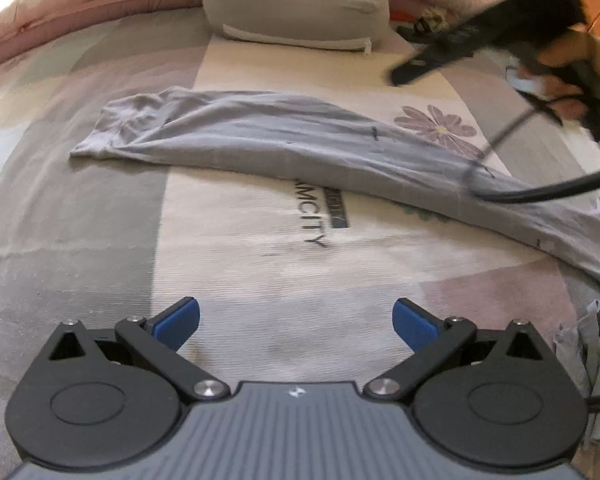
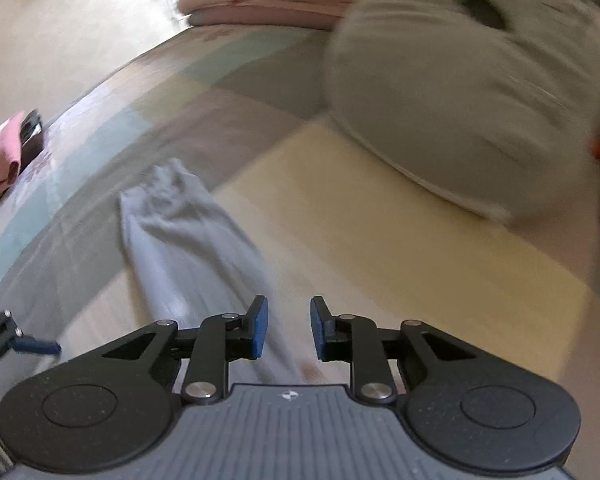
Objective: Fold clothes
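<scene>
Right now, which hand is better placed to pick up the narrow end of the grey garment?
Left, probably. The left tool is wide open facing the long grey garment on the patterned bedsheet. The right tool looks narrower and blurred.

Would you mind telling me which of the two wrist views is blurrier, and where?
Right wrist view: heavy motion smear over the pillow and grey garment; only the right gripper is crisp. Left wrist view: mostly sharp, with fisheye bowing of the bed sheet; only the other gripper at top right is smeared.
</scene>
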A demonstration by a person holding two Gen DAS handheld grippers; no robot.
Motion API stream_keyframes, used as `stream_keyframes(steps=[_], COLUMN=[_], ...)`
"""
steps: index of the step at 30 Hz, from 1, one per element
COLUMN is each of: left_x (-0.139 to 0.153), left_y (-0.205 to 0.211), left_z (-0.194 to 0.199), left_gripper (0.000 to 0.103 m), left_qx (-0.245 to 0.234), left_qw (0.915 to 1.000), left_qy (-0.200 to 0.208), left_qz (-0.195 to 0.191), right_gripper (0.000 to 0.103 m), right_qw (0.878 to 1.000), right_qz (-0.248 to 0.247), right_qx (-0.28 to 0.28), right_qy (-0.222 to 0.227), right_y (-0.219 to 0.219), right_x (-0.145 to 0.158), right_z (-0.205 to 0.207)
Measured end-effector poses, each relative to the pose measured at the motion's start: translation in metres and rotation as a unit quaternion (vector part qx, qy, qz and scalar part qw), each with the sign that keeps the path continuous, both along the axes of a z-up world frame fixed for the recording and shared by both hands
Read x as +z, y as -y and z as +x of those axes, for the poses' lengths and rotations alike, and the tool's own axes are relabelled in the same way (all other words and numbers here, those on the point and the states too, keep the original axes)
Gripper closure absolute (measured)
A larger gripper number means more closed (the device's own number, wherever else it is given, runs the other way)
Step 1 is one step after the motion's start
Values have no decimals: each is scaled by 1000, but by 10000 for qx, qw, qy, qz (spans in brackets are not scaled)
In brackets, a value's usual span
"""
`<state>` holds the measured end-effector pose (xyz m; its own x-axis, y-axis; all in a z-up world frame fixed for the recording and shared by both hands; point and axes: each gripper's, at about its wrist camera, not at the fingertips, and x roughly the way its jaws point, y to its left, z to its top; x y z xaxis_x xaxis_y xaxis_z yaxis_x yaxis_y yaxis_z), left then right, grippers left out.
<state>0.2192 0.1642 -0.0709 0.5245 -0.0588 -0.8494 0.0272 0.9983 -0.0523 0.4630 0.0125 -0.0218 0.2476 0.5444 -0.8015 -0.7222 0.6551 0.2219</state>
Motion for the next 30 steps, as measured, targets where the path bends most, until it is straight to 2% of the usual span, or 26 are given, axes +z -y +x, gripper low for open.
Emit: stream_keyframes(steps=[3,5,11,16,20,25,28,30], left_x=[6,10,19,28,29,24,22,21], left_y=[25,42,101,160,202,242,260,268], left_z=[1,1,12,30,43,60,67,69], left_gripper=[1,1,1,1,1,1,1,1], left_qx=[-23,-48,-289,-782,-1094,-1335,-1495,-1575], left_qw=[9999,9997,9995,9969,9939,9905,9881,9869], left_qy=[-43,-70,-106,-33,19,-24,-78,-111], left_qz=[152,209,51,-64,-138,-324,-345,-337], right_gripper=[76,72,71,68,67,66,65,58], right_qw=[9996,9990,9934,9881,9862,9891,9918,9913], right_qz=[-30,-162,-701,-891,-941,-853,-719,-699], right_qx=[-269,-397,-807,-1019,-1065,-907,-609,-243], right_qy=[-108,-133,-412,-730,-846,-789,-865,-1090], right_y=[55,97,216,289,324,344,349,349], right_x=[2,2,-8,-19,-27,-28,-28,-33], right_z=[-10,-20,-52,-78,-88,-84,-65,-48])
